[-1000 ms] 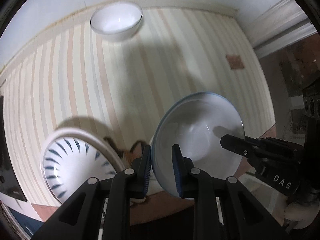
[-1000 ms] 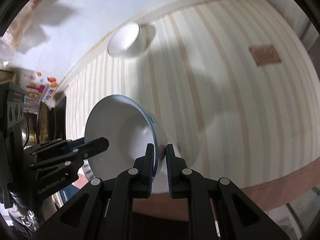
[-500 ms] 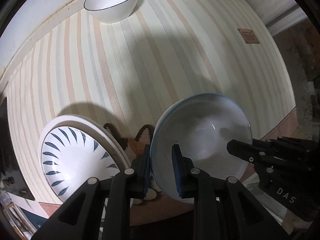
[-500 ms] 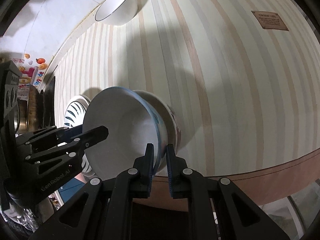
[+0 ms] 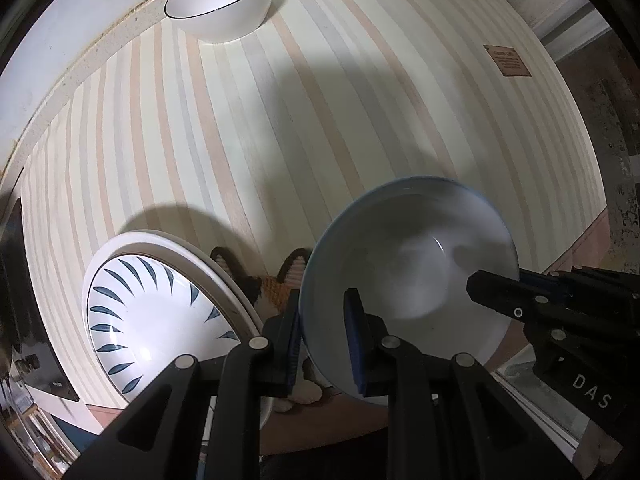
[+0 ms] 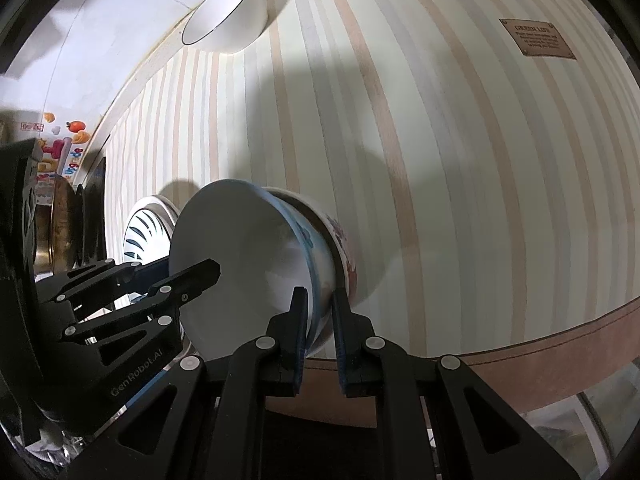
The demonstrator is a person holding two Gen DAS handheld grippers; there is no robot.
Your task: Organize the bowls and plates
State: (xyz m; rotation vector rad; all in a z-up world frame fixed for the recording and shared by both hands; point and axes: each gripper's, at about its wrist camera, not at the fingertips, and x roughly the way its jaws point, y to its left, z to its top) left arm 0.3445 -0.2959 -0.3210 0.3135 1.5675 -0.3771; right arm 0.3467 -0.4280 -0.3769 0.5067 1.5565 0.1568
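Both grippers hold one white bowl with a blue rim. My left gripper is shut on its near-left rim. My right gripper is shut on the opposite rim and shows at the right of the left wrist view. In the right wrist view the blue-rimmed bowl sits nested in a patterned bowl on the striped cloth. A white plate with blue leaf marks lies stacked on another plate at the left. A white bowl with a thin dark rim stands far back.
The striped tablecloth has a brown label at the far right and a brown front hem. A cat-shaped mat lies between plate and bowl. Dark pans and clutter stand at the table's left edge.
The blue-rimmed bowl has come down with both grippers, from held above the cloth to nested in the patterned bowl. The views have moved closer to the table.
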